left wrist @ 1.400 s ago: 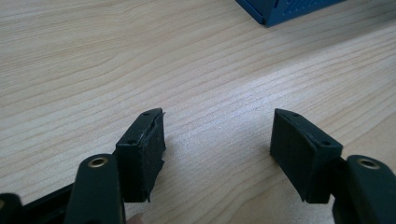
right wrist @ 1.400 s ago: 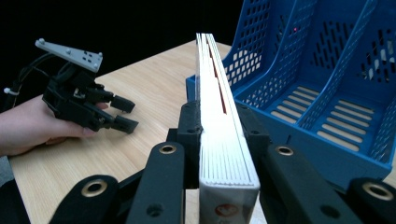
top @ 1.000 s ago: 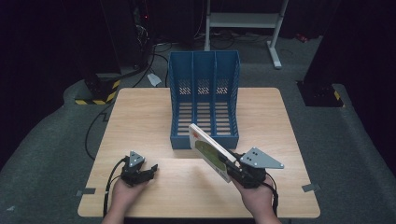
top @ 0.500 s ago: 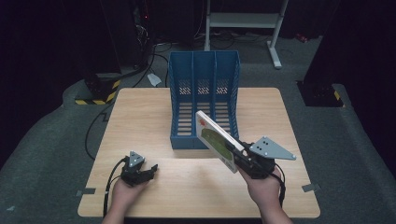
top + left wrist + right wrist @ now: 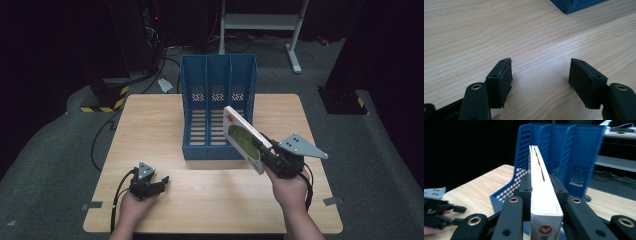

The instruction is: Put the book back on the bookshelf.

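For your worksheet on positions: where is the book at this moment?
In the high view the book is clamped in the right gripper, tilted above the table's right half, just in front of the blue file rack.

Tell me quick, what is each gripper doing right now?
Left gripper: open, holding nothing, low over the wooden table.
Right gripper: shut on a book, held up in front of the blue file rack.

Bright tabletop — dark, murky surroundings
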### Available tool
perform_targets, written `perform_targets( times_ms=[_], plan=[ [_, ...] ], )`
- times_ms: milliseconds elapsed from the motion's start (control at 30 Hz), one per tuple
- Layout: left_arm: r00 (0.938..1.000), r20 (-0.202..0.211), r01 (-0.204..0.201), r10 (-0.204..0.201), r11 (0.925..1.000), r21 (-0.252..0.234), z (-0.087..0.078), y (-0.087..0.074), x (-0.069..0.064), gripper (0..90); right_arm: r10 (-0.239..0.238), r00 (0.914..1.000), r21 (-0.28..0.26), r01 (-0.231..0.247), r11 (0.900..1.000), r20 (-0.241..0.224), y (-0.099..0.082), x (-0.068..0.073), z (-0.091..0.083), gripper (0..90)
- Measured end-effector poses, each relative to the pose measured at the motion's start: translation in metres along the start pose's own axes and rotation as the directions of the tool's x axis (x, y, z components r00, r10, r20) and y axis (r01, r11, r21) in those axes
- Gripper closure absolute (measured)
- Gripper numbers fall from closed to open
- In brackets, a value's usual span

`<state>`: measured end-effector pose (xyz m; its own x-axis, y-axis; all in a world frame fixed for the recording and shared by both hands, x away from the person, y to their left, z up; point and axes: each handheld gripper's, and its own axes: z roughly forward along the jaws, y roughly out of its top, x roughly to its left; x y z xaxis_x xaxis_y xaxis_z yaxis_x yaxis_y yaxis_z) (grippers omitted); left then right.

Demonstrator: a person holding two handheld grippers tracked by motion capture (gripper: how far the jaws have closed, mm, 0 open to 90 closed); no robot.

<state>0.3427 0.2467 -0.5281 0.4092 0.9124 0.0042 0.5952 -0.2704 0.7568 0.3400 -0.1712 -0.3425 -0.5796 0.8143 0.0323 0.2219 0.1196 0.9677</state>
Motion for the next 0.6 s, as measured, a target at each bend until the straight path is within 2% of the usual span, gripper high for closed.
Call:
perform_targets(
  times_ms=[167, 233, 300, 433, 600],
  plan=[
    [1.0, 0.0, 0.0, 0.0, 1.0, 0.0, 0.0, 0.0, 0.0, 35.2, 0.014, 0.9987, 0.008, -0.014, 0.9999, 0.048, 0.003, -0.014, 0.003, 75.5],
    [1.0, 0.001, 0.001, -0.001, 1.0, 0.0, 0.0, 0.0, 0.0, 35.1, 0.017, 0.9984, 0.012, -0.018, 0.9998, 0.054, 0.003, -0.015, 0.004, 75.5],
    [1.0, 0.0, 0.001, -0.001, 1.0, 0.0, 0.0, 0.0, 0.0, 35.1, 0.02, 0.9964, 0.022, -0.022, 0.9995, 0.082, 0.006, -0.021, 0.01, 75.5],
    [1.0, 0.001, -0.001, 0.001, 1.0, 0.001, 0.0, 0.0, 0.0, 34.9, 0.017, 0.995, 0.038, -0.021, 0.9991, 0.099, 0.011, -0.025, 0.018, 75.5],
    [1.0, 0.001, -0.002, 0.002, 1.0, 0.001, 0.0, 0.0, 0.0, 34.7, 0.022, 0.9882, 0.066, -0.032, 0.9973, 0.152, 0.017, -0.033, 0.04, 75.5]
  ],
)
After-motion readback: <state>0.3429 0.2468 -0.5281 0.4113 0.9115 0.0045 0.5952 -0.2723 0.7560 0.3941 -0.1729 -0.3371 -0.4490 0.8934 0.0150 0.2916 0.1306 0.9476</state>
